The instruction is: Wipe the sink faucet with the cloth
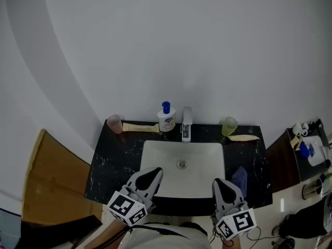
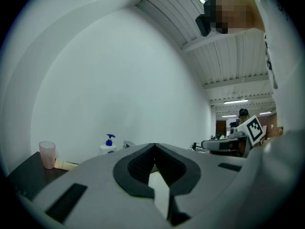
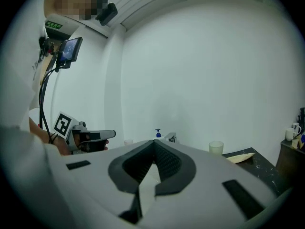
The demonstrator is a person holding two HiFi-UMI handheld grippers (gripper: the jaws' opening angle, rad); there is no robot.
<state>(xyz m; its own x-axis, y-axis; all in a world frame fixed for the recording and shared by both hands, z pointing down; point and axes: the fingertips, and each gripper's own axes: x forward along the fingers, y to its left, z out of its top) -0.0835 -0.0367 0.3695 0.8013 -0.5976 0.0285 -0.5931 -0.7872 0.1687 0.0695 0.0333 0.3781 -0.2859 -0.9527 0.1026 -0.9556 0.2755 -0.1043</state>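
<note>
The chrome faucet [image 1: 186,123] stands at the back of a white basin [image 1: 155,154] set in a black counter [image 1: 111,160]. A blue cloth [image 1: 239,177] lies on the counter, right of the basin. My left gripper [image 1: 154,171] hovers over the basin's front left corner, and my right gripper [image 1: 218,182] sits over its front right, just left of the cloth. Both are shut and hold nothing. In the left gripper view the jaws [image 2: 154,145] meet, with the faucet [image 2: 127,144] beyond. In the right gripper view the tips [image 3: 153,141] touch below the faucet [image 3: 170,137].
A blue-capped soap bottle [image 1: 166,117] and a pink cup [image 1: 114,124] stand left of the faucet, a green cup [image 1: 229,126] to its right. Beige tubes [image 1: 141,127] [image 1: 243,137] lie along the back edge. A dark side shelf [image 1: 310,149] with small items stands at far right.
</note>
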